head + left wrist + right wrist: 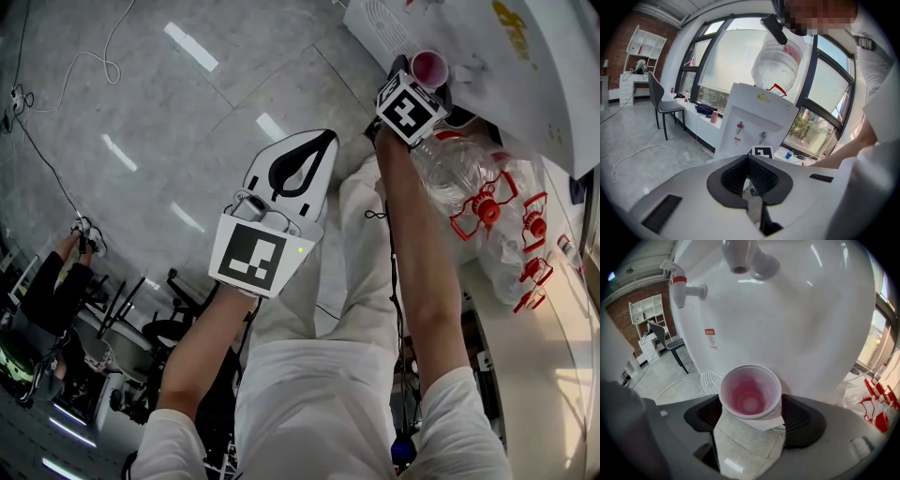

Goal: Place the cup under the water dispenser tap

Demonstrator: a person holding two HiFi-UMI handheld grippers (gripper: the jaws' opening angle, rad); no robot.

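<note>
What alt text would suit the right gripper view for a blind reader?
A pink-tinted cup sits upright between the right gripper's open jaws, below a pale tap on the white water dispenser. A red-banded tap juts out to its left.

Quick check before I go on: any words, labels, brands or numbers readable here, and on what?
No text can be read.
Red sticker on the water dispenser front: too small, blurred.
Yellow logo on the dispenser top: blurred, cut off.
Red label on the water bottle: blurred.
Marker cubes: black-and-white patterns, no words.
</note>
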